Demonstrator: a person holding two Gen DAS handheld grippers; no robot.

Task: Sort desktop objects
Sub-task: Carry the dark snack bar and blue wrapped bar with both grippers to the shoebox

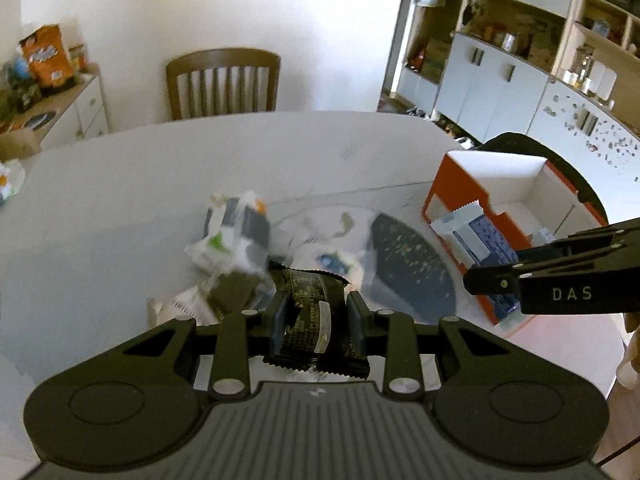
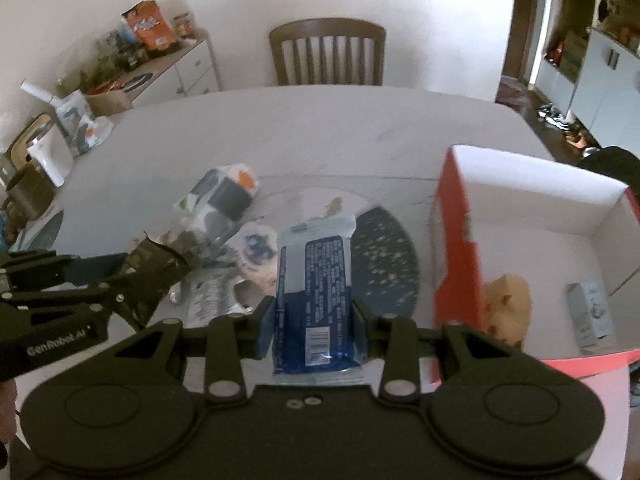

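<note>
A: Left gripper [image 1: 316, 312] clamps the black packet [image 1: 308, 316]; right gripper [image 2: 314, 316] clamps the blue packet [image 2: 316, 292], both above the desk's [image 1: 120, 208] near edge.

B: Risk: a packet snags the box [image 2: 456, 264] wall and slips out.

Wooden chair [image 1: 223, 83], white wall [image 1: 240, 4]

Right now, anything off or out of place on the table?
Nothing damaged or spilled. Loose snack packets lie jumbled mid-table, unsorted. The orange box stands open, a few items inside. Each hand-held gripper holds one packet.
</note>
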